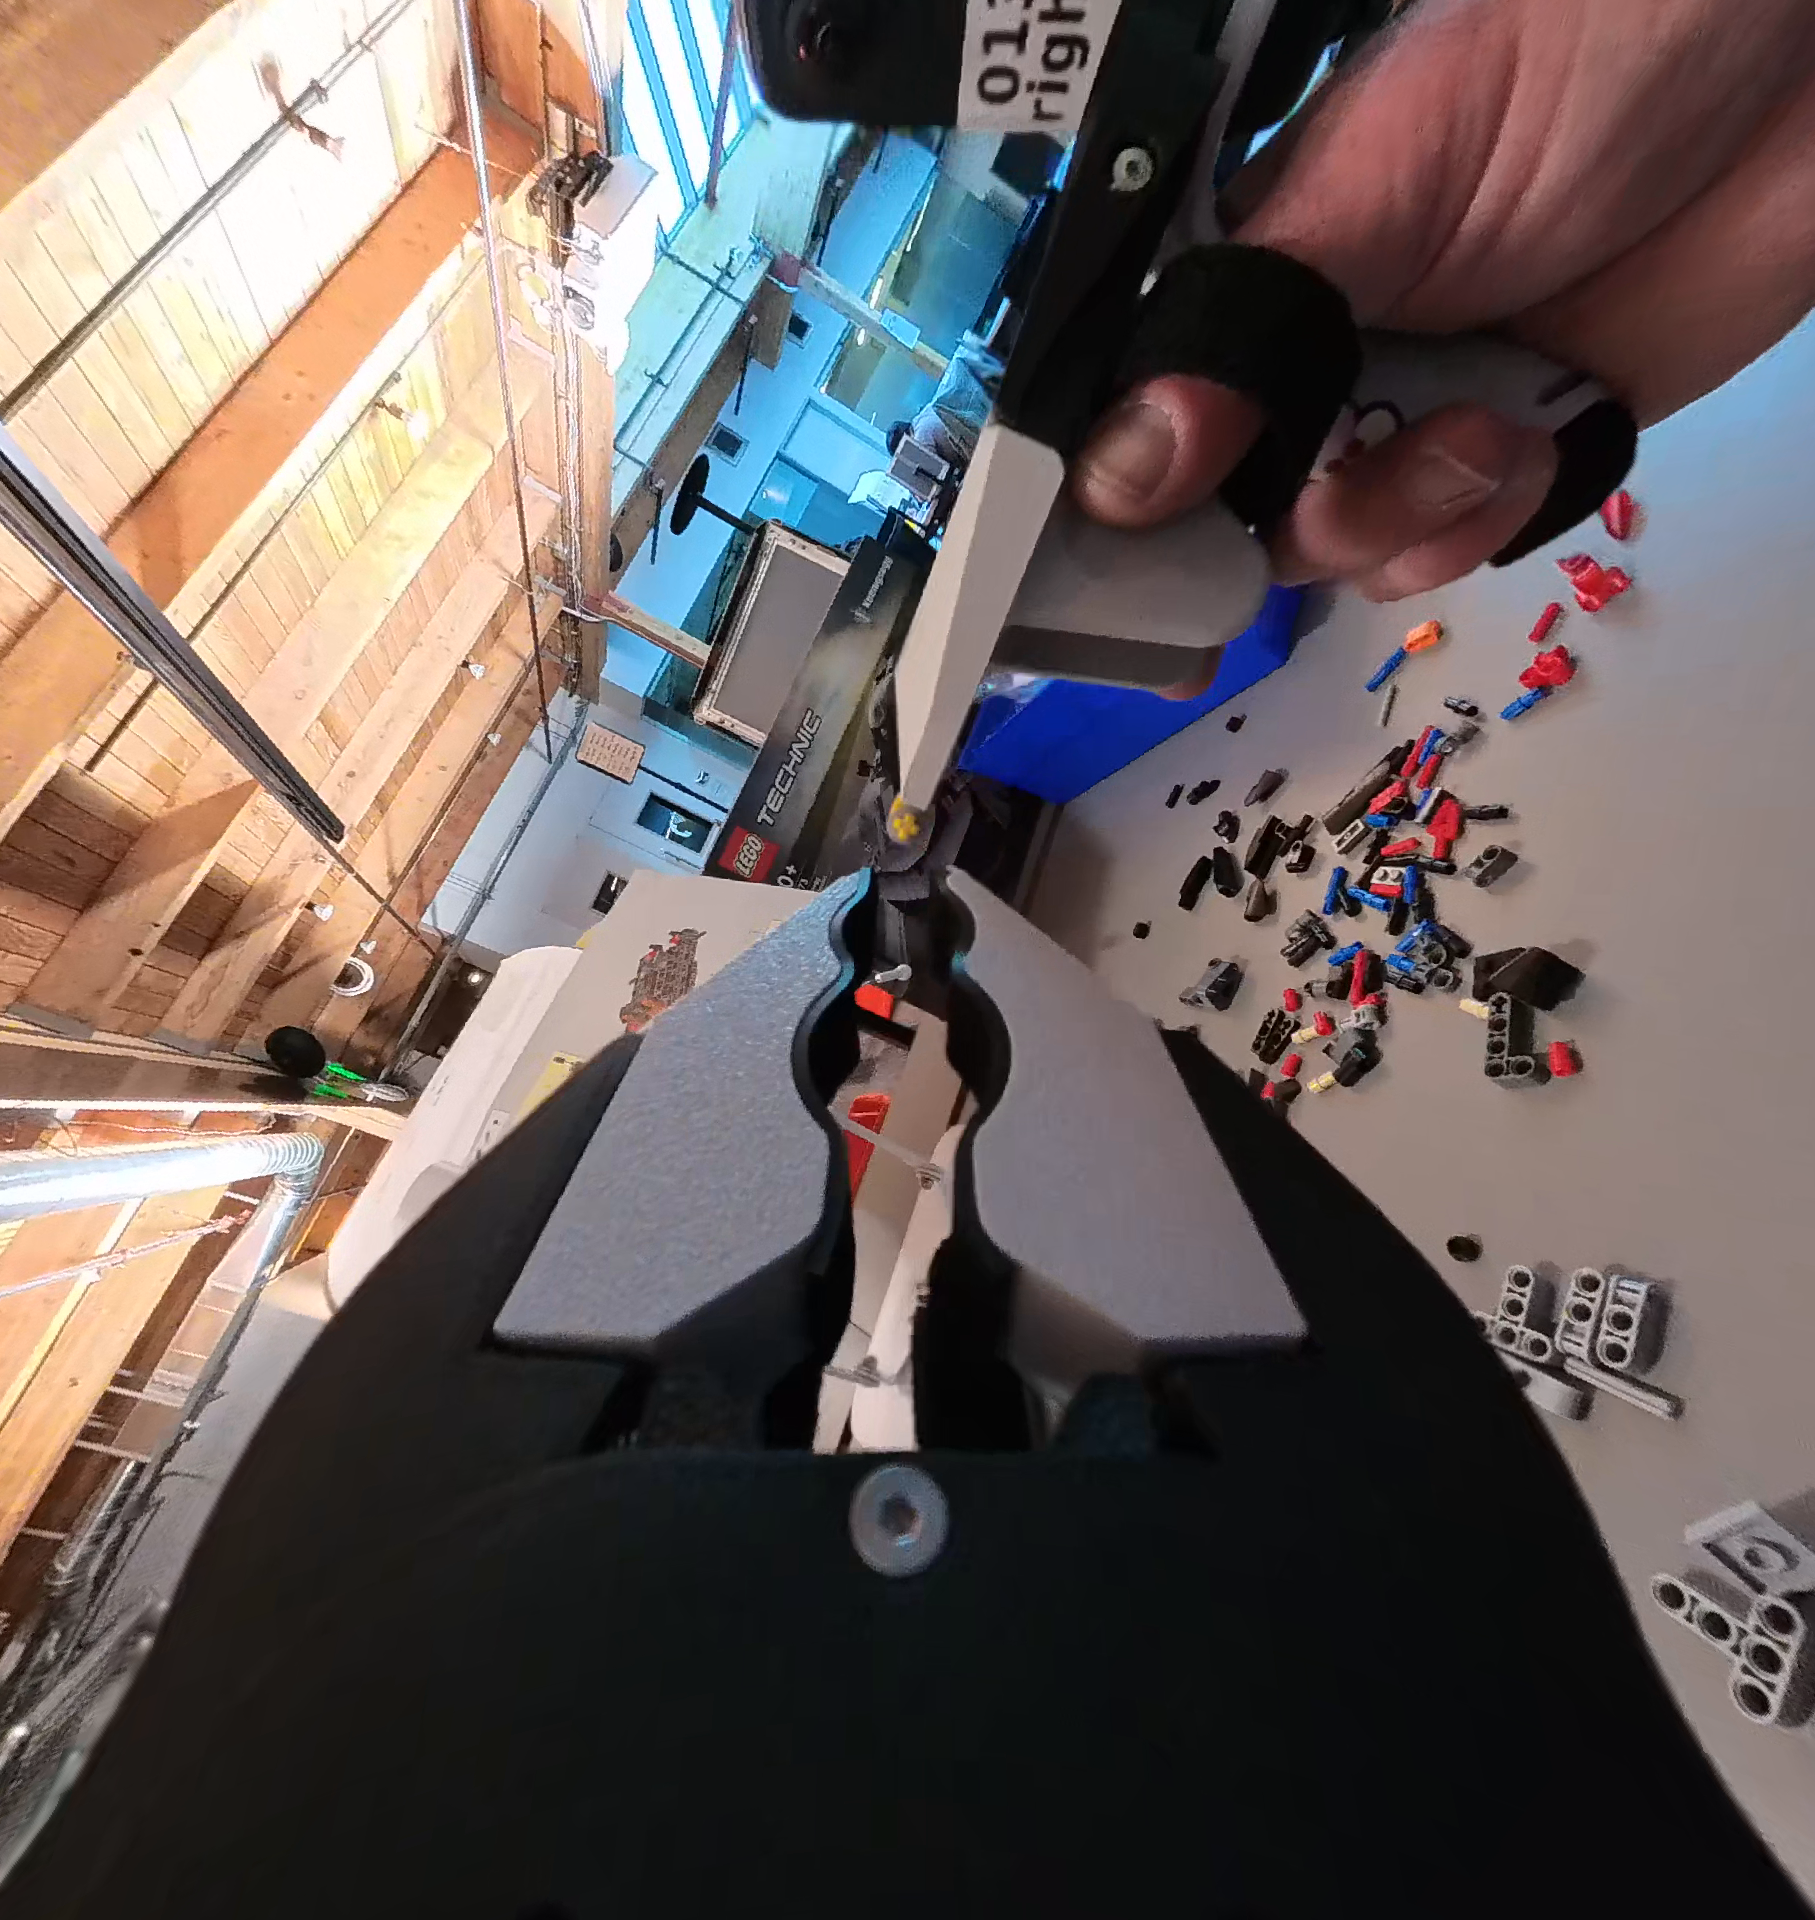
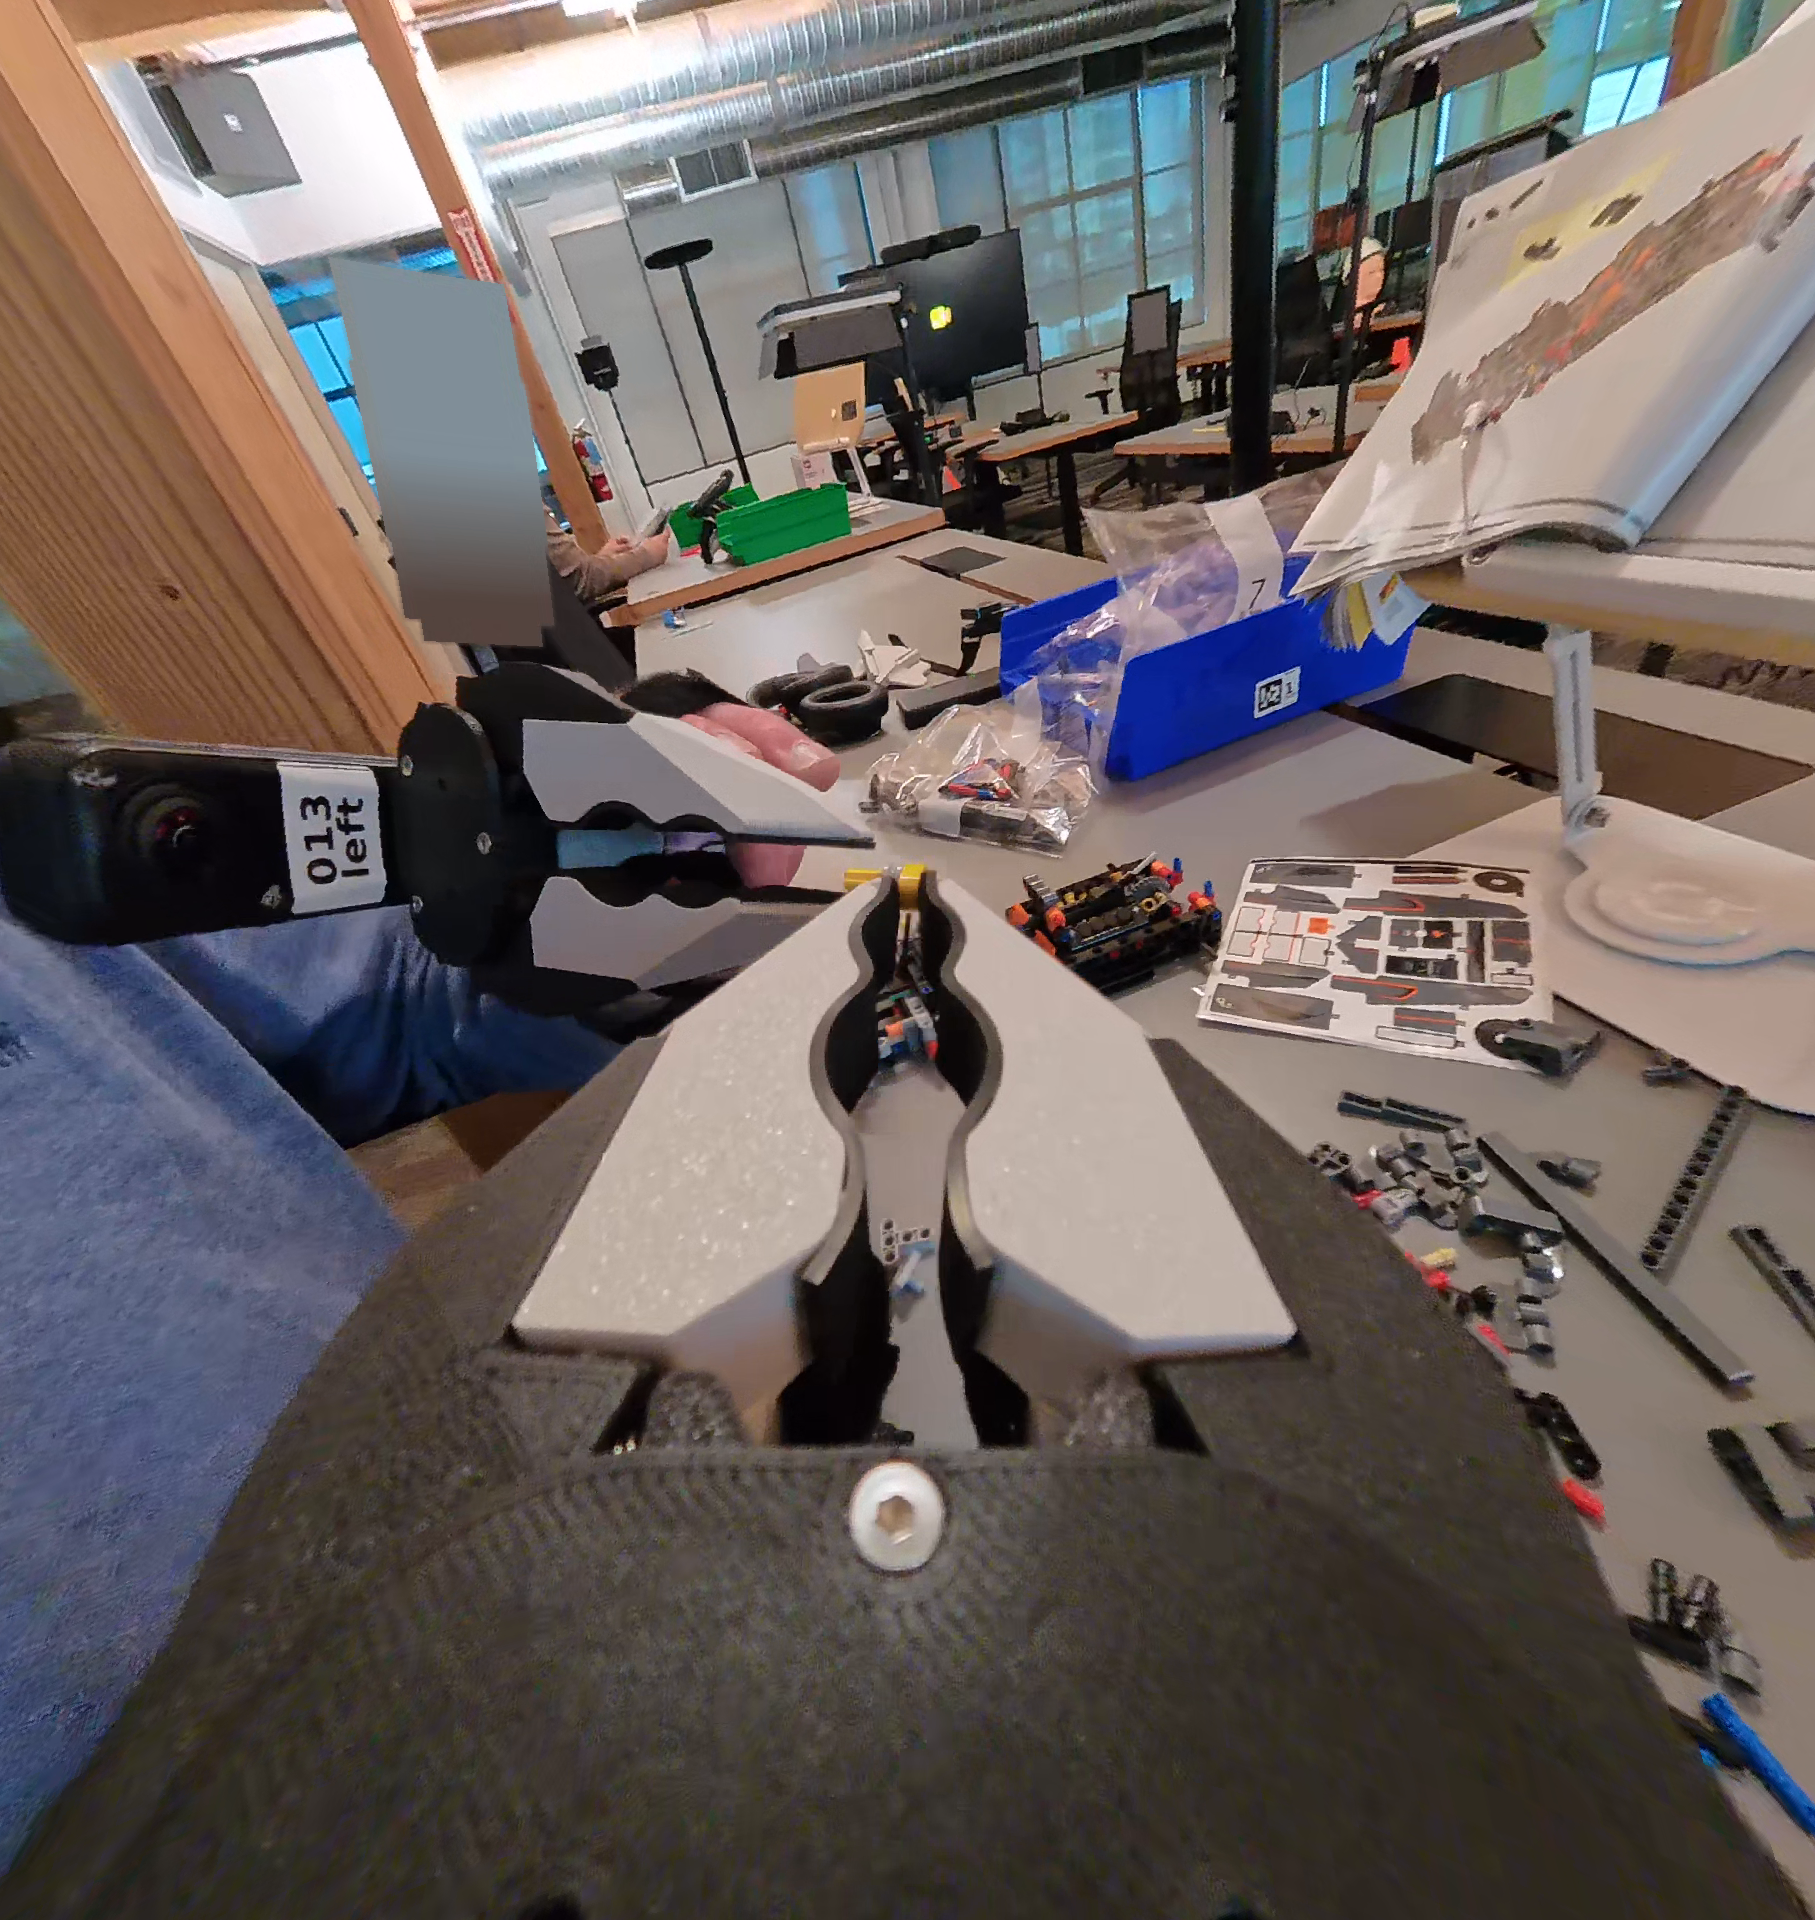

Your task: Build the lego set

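right tool point(image 2: 905, 883) clenched on a small yellow piece point(image 2: 911, 881) at its tips. left tool point(image 1: 908, 883) pinched on a dark grey part point(image 1: 908, 868), kind too blurred to tell; from the right wrist view its tips point(image 2: 861, 831) sit near closed, part not visible there. both tools held up off the counter point(image 2: 1142, 1091), tips nearly meeting, yellow piece point(image 1: 904, 826) just above the dark part. step looks like mating the yellow piece onto the held part; next move likely needs fine alignment and a straight push while the left tool braces. outward: half-built sub-assembly point(image 2: 1116, 920) and sticker sheet point(image 2: 1381, 956) on the counter beyond, loose pieces point(image 1: 1381, 894) scattered to the right side, blue bin point(image 2: 1194, 675) and propped instruction book point(image 2: 1609, 312) behind. open room in mid-air between tools; counter edge is near the person's lap, so a dropped piece could fall off it.
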Demonstrator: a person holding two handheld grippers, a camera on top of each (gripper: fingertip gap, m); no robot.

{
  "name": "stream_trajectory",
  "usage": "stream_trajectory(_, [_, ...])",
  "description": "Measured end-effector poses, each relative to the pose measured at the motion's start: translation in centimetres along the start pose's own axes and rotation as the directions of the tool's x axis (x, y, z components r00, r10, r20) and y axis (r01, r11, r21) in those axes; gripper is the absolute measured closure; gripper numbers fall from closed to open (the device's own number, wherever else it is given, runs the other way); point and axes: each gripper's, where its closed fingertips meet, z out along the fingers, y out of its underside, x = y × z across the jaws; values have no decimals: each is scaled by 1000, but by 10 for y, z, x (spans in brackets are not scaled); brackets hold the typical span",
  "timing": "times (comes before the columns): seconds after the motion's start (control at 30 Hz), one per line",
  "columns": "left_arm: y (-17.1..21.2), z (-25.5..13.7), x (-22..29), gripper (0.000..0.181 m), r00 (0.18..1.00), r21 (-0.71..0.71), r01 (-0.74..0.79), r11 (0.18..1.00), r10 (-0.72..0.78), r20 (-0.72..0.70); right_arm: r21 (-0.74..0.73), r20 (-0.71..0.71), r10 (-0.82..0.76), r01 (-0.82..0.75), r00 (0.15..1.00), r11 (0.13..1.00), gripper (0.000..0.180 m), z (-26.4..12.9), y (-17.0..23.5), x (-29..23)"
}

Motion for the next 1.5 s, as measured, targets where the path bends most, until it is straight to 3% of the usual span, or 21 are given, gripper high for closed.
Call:
stream_trajectory(0.27, [3,3,-9,174,987,25,158,987,-157,-32,-9,-89,-162,162,983,987,180,-6,-8,7])
stream_trajectory(0.53, [-2,11,-18,168,903,79,418,905,-404,-147,-4,-132,-362,364,923,931,180,-14,-21,1])
stream_trajectory(0.8, [-19,14,-18,164,906,151,401,904,-367,-211,95,110,-202,192,973,977,179,-17,-27,-13])
stream_trajectory(1.07, [-33,12,-15,164,957,215,267,939,-232,-177,119,320,-39,1,946,993,180,-15,-22,-21])
stream_trajectory(1.5, [-41,12,-14,174,980,234,165,958,-132,-151,124,397,27,-83,918,989,180,-16,-24,-19])
